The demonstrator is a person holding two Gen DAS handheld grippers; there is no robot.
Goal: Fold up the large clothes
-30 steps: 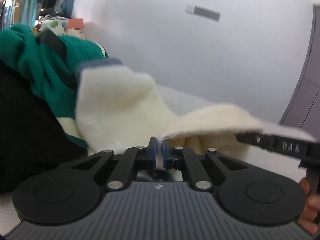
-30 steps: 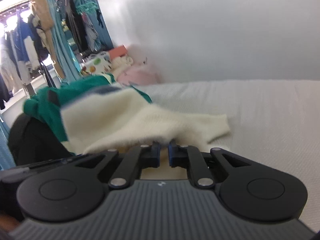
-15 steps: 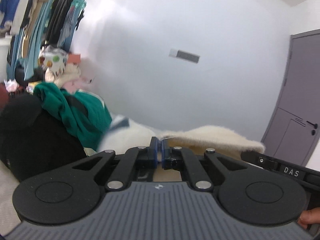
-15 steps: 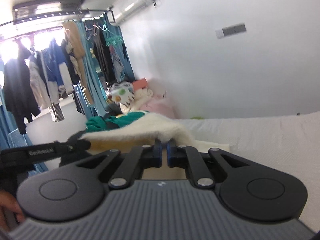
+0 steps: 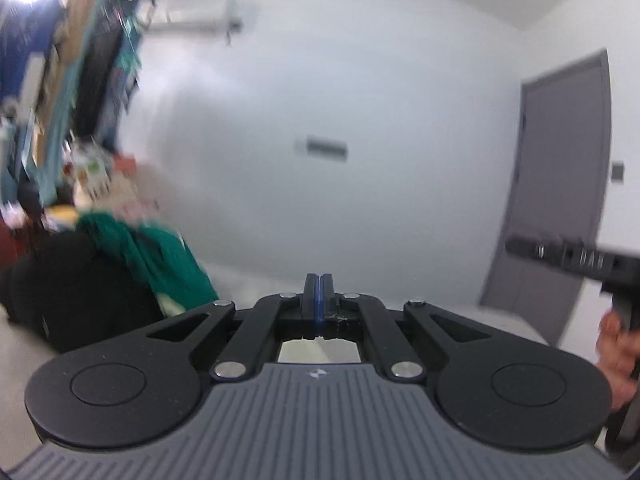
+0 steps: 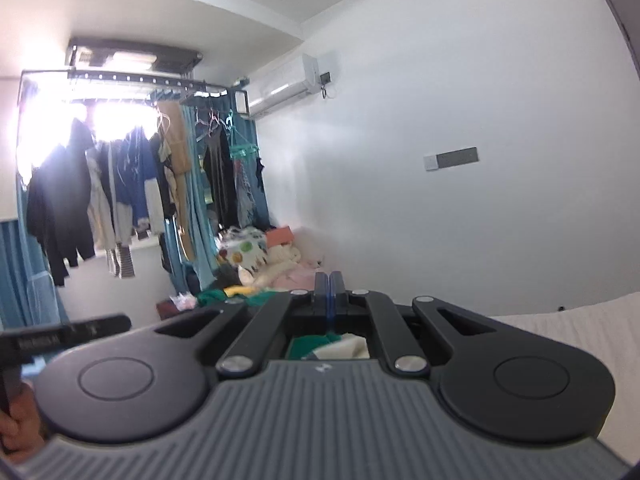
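**Both grippers raised, garment mostly out of sight**

The left gripper (image 5: 319,286) points at a bare white wall (image 5: 360,100), its two fingers pressed together with no gap showing at the tips. Through the opening just behind the fingers, a patch of cream cloth (image 5: 318,351) is visible below; whether the tips pinch an edge of it cannot be told, since the gripper body hides everything beneath. The left view is blurred, so detail is poor: a green garment (image 5: 160,256) lies over a black heap (image 5: 72,280) at the left, and a grey door (image 5: 560,184) stands at the right. The other gripper's dark bar and part of a hand (image 5: 616,348) are cut off at the right edge.

The right gripper (image 6: 330,286) has its fingers drawn tight together as well. In the opening behind them, cream cloth (image 6: 348,346) and green cloth (image 6: 306,346) lie side by side below, and the rest of both is hidden by the gripper body. It cannot be told if the tips hold any cloth. The bed (image 6: 560,324) shows only as a pale strip at the right, cut off by the gripper. Beyond, clothes on a rack (image 6: 120,184) hang against a glaring window, an air conditioner (image 6: 284,86) sits high on the wall, and a mixed pile (image 6: 260,260) lies at the far end of the bed, too small to sort out.
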